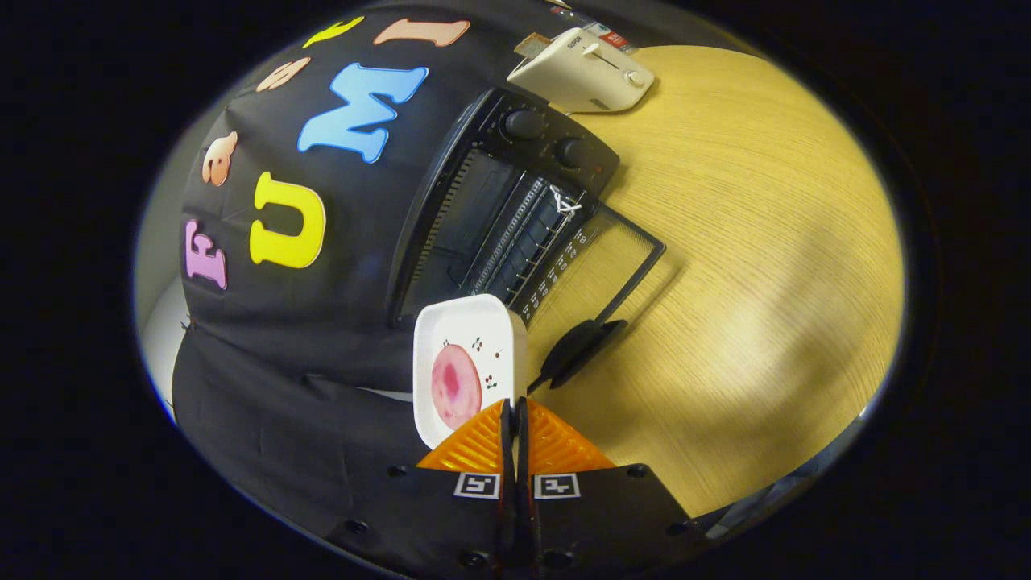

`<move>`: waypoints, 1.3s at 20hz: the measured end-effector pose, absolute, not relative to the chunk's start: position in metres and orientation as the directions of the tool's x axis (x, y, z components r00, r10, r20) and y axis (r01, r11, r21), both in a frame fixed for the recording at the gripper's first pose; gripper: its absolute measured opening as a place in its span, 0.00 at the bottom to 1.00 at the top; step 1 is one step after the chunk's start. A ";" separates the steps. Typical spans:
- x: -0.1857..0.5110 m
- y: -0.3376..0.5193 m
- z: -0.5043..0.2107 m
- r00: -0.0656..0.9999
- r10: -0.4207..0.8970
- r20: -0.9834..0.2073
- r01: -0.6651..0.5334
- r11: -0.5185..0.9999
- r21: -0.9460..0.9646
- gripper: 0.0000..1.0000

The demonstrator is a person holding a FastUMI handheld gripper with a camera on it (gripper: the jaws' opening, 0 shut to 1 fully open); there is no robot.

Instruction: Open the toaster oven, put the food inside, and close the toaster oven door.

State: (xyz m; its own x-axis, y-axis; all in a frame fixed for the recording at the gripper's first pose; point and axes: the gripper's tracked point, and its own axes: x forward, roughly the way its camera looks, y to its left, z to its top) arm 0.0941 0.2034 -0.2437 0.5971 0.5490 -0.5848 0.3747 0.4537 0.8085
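My gripper (pixel 513 404) is shut on the near rim of a white square plate (pixel 467 318), both fingers pressing the edge. A round pink slice of food (pixel 455 385) lies on the plate just ahead of the fingertips. The view is tilted, and the plate hangs in the air in front of the black toaster oven (pixel 527 129). The oven's glass door (pixel 616 246) is folded down flat over the table, its black handle (pixel 580 350) close beside the plate. The wire rack (pixel 523 234) shows inside the open cavity, beyond the plate.
A white pop-up toaster (pixel 584 74) stands just past the oven, next to its knob side. The light wooden table (pixel 765 242) stretches away beside the open door. The booth's black cloth wall (pixel 322 322) hangs behind the oven.
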 end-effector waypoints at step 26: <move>0.254 0.220 -0.304 0.735 0.291 -0.613 0.606 0.125 0.786 0.02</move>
State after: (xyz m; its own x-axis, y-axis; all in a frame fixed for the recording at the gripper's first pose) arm 0.2544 0.2200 -0.3039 0.7348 0.2909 -0.6127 0.6057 0.1252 0.7858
